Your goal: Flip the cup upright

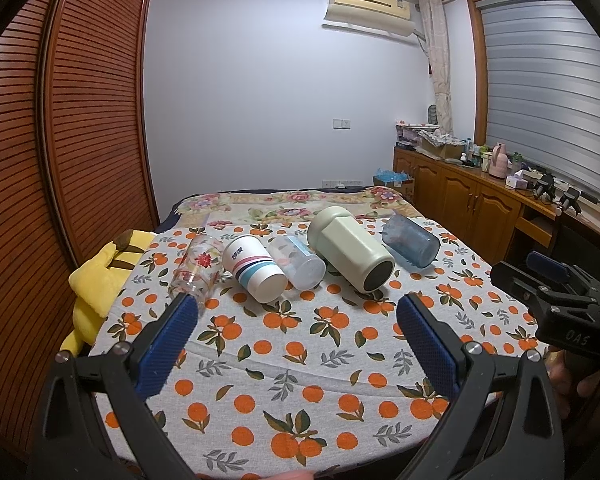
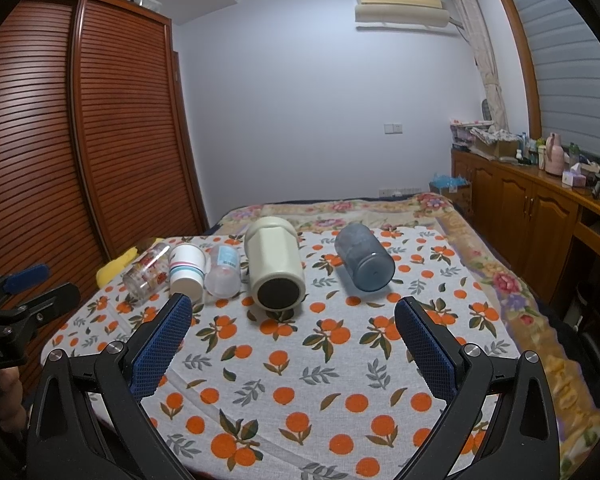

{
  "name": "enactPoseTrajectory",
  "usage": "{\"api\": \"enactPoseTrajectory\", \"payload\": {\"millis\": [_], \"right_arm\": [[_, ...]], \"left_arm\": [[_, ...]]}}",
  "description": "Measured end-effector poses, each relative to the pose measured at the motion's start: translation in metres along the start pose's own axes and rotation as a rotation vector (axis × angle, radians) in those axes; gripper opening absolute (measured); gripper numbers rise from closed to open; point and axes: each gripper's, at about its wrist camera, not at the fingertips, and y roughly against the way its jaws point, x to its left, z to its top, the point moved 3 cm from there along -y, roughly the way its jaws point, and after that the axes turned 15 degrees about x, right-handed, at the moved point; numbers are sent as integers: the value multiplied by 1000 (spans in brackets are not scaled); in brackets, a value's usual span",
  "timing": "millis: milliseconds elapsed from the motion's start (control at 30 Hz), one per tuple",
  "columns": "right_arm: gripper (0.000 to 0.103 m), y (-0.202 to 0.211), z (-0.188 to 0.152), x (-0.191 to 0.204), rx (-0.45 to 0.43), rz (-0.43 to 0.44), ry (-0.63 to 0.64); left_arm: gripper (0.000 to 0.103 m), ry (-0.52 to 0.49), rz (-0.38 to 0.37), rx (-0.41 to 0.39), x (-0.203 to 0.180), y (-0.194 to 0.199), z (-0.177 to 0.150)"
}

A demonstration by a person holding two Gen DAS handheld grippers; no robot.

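Note:
Several cups lie on their sides in a row on the orange-print cloth (image 1: 292, 360): a clear floral glass (image 1: 198, 270), a white striped paper cup (image 1: 254, 268), a clear plastic cup (image 1: 298, 262), a cream mug (image 1: 350, 256) and a blue-grey tumbler (image 1: 410, 246). The right wrist view shows the glass (image 2: 146, 274), paper cup (image 2: 186, 270), plastic cup (image 2: 222, 276), cream mug (image 2: 274, 270) and tumbler (image 2: 364, 256). My left gripper (image 1: 296, 306) is open and empty, short of the row. My right gripper (image 2: 292, 306) is open and empty, before the mug and tumbler.
A yellow plush toy (image 1: 100, 276) lies at the cloth's left edge. A slatted wooden wardrobe (image 1: 60, 140) stands on the left. A floral bedspread (image 1: 300, 204) lies behind the cups. Wooden cabinets (image 1: 472, 200) with clutter run along the right wall.

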Motion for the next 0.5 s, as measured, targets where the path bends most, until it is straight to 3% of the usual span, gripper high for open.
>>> {"api": "enactPoseTrajectory", "payload": {"millis": [500], "right_arm": [[103,-8,0,-7,18,-6,-5]], "left_arm": [[101,12,-9,39,8,-24,-9]]}}
